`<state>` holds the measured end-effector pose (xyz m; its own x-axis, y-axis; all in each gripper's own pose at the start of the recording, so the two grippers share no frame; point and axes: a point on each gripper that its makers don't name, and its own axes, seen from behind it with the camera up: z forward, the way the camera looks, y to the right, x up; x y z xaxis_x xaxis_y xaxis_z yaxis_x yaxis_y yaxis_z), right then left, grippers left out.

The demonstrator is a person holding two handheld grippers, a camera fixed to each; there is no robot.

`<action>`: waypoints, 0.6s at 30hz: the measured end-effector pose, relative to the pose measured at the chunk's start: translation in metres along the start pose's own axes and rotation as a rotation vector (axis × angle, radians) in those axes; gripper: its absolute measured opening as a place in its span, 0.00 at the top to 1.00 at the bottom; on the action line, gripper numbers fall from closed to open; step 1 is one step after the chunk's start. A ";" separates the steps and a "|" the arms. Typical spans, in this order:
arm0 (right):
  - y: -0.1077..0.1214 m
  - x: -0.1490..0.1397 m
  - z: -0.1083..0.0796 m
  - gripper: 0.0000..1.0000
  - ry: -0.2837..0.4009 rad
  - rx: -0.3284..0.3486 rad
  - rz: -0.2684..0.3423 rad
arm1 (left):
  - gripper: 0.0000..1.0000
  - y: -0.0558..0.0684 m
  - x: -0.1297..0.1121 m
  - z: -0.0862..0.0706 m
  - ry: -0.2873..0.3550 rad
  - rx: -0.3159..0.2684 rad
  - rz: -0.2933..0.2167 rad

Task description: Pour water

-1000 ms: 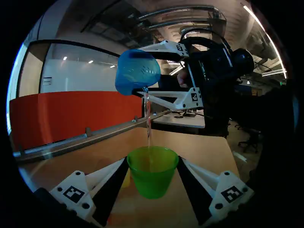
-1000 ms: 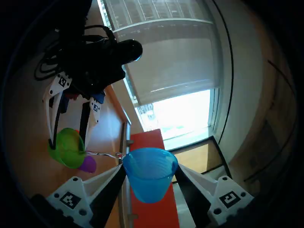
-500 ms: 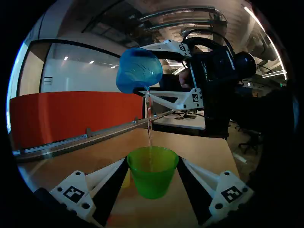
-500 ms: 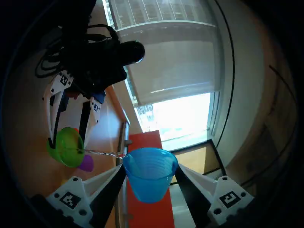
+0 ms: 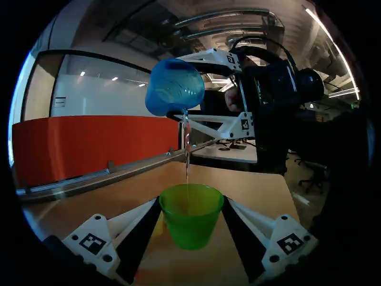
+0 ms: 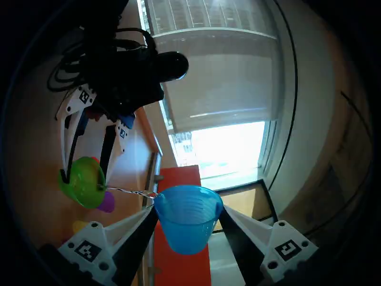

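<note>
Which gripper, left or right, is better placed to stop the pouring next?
Right, probably. The right gripper is shut on the tilted blue cup, so turning it upright would cut the water stream. The left gripper just holds the green cup underneath, catching it.

The wooden table (image 5: 247, 187) bears a purple cup (image 6: 107, 204) and a yellow cup (image 6: 78, 225) — close together.
</note>
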<state>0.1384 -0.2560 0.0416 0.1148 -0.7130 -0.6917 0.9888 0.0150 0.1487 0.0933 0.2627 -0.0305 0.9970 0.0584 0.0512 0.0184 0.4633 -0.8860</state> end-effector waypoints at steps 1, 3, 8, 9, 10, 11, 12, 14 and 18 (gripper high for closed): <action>0.000 0.000 0.000 0.10 0.000 0.001 -0.004 | 0.11 0.000 0.000 0.000 0.001 0.000 -0.001; 0.000 0.001 0.000 0.10 -0.001 0.002 -0.011 | 0.11 -0.001 0.001 0.000 0.004 0.001 -0.003; -0.001 0.002 0.001 0.10 -0.002 0.004 -0.033 | 0.11 -0.001 0.001 0.000 0.006 0.002 -0.006; -0.001 0.002 0.002 0.09 -0.002 0.004 -0.037 | 0.11 -0.001 0.001 0.000 0.005 0.002 -0.005; -0.001 0.003 0.002 0.09 -0.002 0.003 -0.042 | 0.11 0.000 0.001 0.000 0.005 0.002 -0.004; -0.001 0.003 0.002 0.09 -0.001 0.002 -0.047 | 0.11 0.000 0.000 0.000 0.004 0.002 -0.003; -0.001 0.003 0.002 0.10 -0.002 0.002 -0.052 | 0.11 0.000 0.001 0.000 0.004 0.002 -0.003; 0.000 0.003 0.002 0.10 -0.002 0.001 -0.063 | 0.11 0.000 0.001 0.000 0.004 0.001 -0.002; 0.002 0.004 0.003 0.09 -0.003 -0.003 -0.081 | 0.11 -0.001 0.003 0.000 0.007 0.001 -0.003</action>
<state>0.1406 -0.2604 0.0411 0.0339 -0.7143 -0.6990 0.9951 -0.0411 0.0903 0.0962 0.2625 -0.0298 0.9974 0.0509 0.0508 0.0214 0.4646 -0.8852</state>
